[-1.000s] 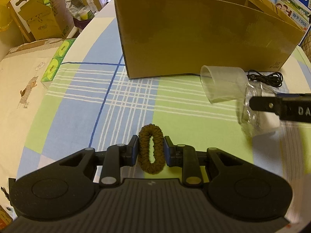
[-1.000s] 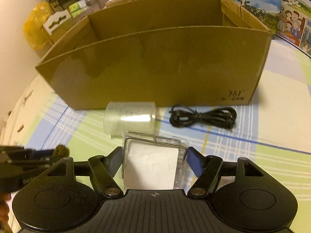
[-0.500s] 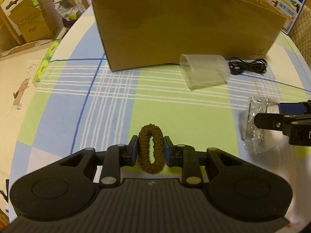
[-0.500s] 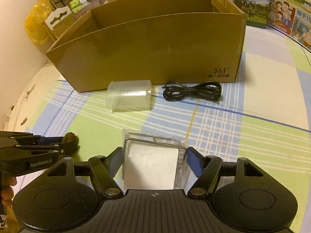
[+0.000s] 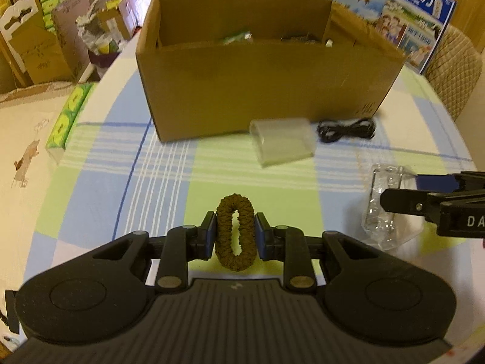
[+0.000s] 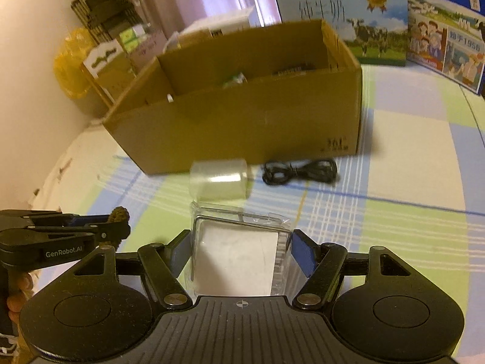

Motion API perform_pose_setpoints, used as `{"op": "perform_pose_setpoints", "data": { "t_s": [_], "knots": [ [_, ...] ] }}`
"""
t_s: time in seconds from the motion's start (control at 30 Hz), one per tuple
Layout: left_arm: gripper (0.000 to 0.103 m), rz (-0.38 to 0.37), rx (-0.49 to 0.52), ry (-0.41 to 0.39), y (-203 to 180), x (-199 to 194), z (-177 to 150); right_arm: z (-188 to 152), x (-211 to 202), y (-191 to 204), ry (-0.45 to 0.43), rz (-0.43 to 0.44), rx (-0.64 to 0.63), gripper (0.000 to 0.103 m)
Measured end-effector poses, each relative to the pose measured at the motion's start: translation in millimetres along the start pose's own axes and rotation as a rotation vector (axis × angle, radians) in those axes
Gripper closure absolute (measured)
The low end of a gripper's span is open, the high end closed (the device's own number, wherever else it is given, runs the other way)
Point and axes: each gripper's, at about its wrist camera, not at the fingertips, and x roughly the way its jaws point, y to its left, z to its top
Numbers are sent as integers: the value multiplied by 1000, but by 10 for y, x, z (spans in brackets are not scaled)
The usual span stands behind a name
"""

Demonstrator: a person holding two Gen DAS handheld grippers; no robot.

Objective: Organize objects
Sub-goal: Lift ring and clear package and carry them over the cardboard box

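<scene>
Hair tie [image 5: 235, 232]: brown loop pinched upright between the left gripper's [image 5: 235, 235] pads, above the checked tablecloth [image 5: 91, 188].
Clear plastic case [image 6: 239, 254]: clamped in the right gripper [image 6: 241, 256], to the right.
Cardboard box [image 5: 266, 88]: open, at the far side.
Beside the box: a tipped clear cup [image 5: 282, 144] and a coiled black cable [image 5: 345, 129].
</scene>
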Motion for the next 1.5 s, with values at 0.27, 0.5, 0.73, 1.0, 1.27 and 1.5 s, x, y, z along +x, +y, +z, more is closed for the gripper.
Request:
{"op": "perform_pose_setpoints", "data": {
  "t_s": [0.27,0.5,0.73,1.0,1.27,1.5],
  "knots": [
    [81,-23,11,-90,-44,-282,254,292,-205,95,-87,67,7,36],
    [81,-34,33,-148,-91,-404,509,590,-259,179,-147,112,-4,36],
    [81,-34,58,-194,-106,-423,768,901,-194,204,-191,126,-25,36],
    [80,-11,66,-245,-24,-350,1154,1272,9,181,-217,128,-18,36],
    [80,17,75,-236,83,-56,1587,1613,411,86,-185,111,42,36],
    [80,47,73,-190,172,313,1869,1818,766,2,-160,61,45,36]
  ]
}}
